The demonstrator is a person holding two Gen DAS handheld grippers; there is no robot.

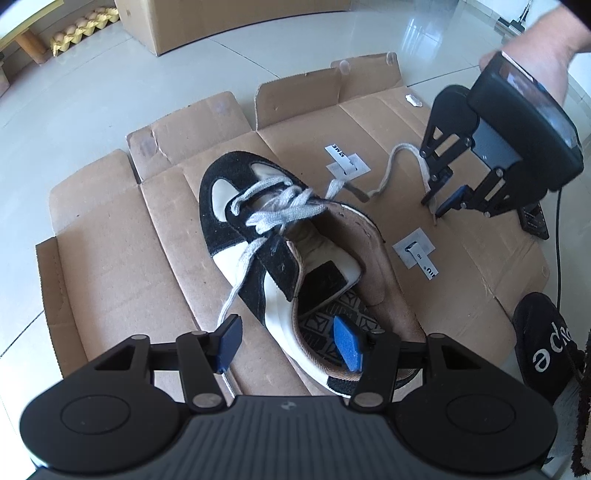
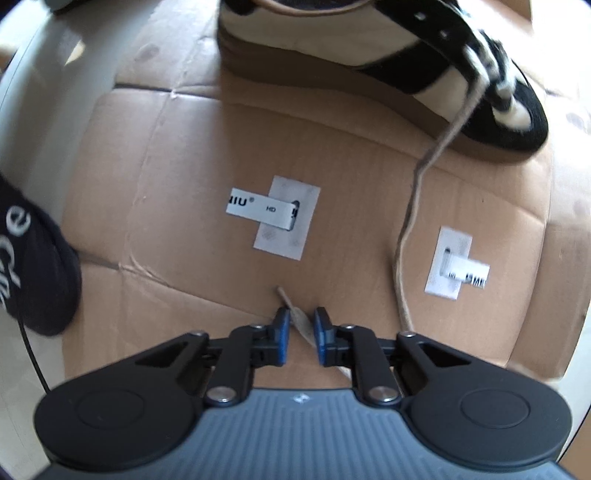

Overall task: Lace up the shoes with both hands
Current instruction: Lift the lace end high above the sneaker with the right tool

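A black-and-white sneaker (image 1: 288,236) (image 2: 369,48) lies on flattened cardboard (image 1: 110,240) (image 2: 166,147), its grey lace crossed through the front eyelets. My left gripper (image 1: 288,343) is open and straddles the shoe's near side wall by the heel, one pad outside and one pad over the insole. One loose lace end (image 1: 391,162) (image 2: 406,229) trails right across the cardboard. Its tip (image 2: 295,314) lies between the pads of my right gripper (image 2: 300,321) (image 1: 439,206), which points down at the cardboard. A narrow gap shows between those pads.
Two white paper labels (image 2: 273,214) (image 2: 454,266) are stuck on the cardboard right of the shoe. A black fabric item with white letters (image 1: 543,354) (image 2: 33,258) sits at the cardboard's edge beside a dark cable (image 1: 557,240). A cardboard box (image 1: 207,22) and egg trays (image 1: 81,29) stand on the tiled floor behind.
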